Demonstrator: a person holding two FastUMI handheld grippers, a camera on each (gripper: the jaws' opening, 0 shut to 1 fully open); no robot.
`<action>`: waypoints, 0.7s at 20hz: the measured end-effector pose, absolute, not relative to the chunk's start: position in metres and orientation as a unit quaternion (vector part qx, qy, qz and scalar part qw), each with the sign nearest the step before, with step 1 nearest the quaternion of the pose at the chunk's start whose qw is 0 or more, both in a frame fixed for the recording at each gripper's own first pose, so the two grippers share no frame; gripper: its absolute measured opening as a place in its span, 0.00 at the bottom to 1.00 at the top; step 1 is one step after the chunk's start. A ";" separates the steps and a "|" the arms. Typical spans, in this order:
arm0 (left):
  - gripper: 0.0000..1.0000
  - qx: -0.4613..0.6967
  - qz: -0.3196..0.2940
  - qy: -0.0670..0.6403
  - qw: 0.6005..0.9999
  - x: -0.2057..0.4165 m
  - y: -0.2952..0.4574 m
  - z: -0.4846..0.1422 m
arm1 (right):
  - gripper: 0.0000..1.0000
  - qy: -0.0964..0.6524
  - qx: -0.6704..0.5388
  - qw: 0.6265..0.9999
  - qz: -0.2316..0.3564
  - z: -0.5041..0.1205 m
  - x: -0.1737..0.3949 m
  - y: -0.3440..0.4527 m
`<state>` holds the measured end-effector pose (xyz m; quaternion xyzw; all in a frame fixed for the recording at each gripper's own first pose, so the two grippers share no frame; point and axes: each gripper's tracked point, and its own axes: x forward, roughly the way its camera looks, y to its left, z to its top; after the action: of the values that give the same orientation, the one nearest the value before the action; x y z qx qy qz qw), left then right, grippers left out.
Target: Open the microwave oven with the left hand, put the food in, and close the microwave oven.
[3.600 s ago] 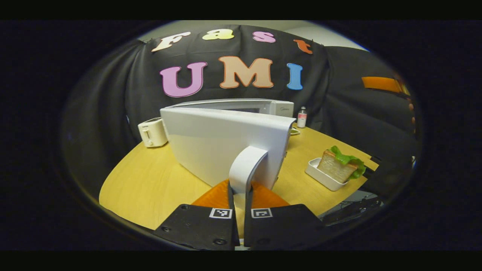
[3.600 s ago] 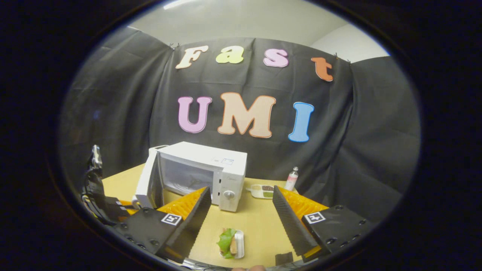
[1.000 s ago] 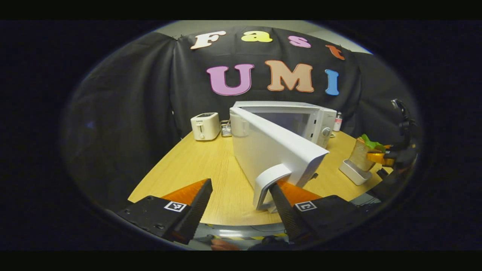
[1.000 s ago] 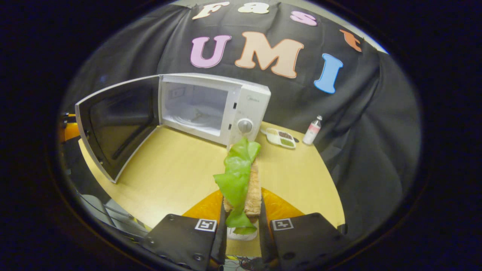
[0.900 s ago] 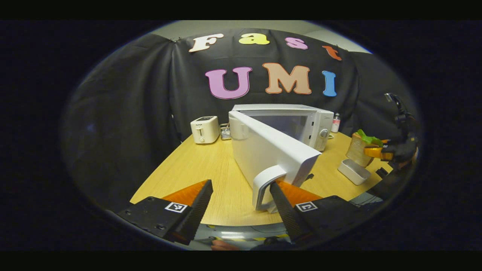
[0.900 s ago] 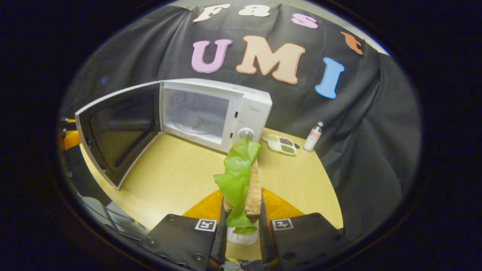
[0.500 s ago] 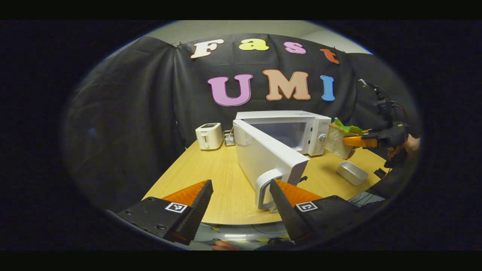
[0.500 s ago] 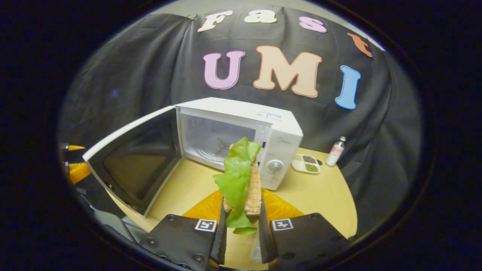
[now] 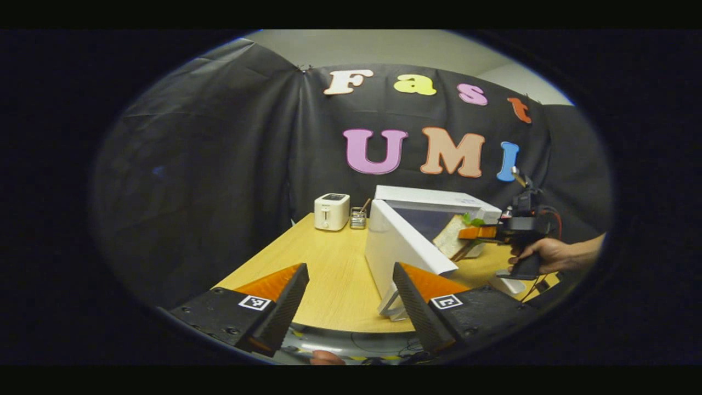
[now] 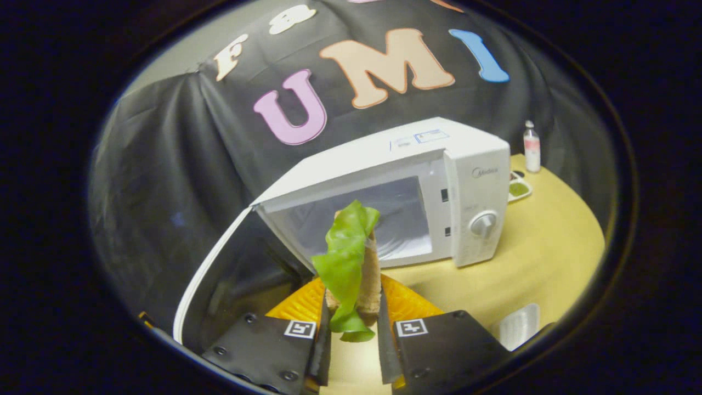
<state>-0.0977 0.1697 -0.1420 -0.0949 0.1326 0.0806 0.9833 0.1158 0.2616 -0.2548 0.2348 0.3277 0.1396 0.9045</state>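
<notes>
The white microwave stands on the wooden table with its door swung wide open to the left. My right gripper is shut on a sandwich with a green lettuce leaf, held upright just in front of the open cavity. In the left gripper view the sandwich hangs at the cavity mouth, in the right gripper that a hand holds. My left gripper is open, and the door handle lies close by its right finger.
A white toaster and a small utensil holder stand at the table's far left. A small bottle and a dish of food sit right of the microwave. The white tray lies near the front edge.
My right gripper lifted the sandwich off the white tray and carried it to the microwave's opening. My left gripper, open, drew back from the door handle.
</notes>
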 end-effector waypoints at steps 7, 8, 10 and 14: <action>0.90 -0.037 0.091 0.062 0.993 -0.072 0.182 -0.098 | 0.38 0.339 0.407 0.845 0.071 -0.287 0.164 0.304; 0.90 -0.032 0.091 0.062 0.993 -0.071 0.181 -0.097 | 0.38 0.338 0.420 0.840 0.061 -0.290 0.169 0.308; 0.90 -0.035 0.091 0.060 0.993 -0.071 0.176 -0.089 | 0.38 0.335 0.444 0.830 0.040 -0.304 0.179 0.317; 0.93 -0.057 0.078 0.058 0.994 -0.072 0.161 -0.078 | 0.38 0.326 0.480 0.814 0.018 -0.314 0.198 0.337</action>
<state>-0.0716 0.1611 -0.0782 -0.0572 0.0584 0.0780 0.9936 0.1983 0.3365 -0.3144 0.4798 0.3262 0.0185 0.8142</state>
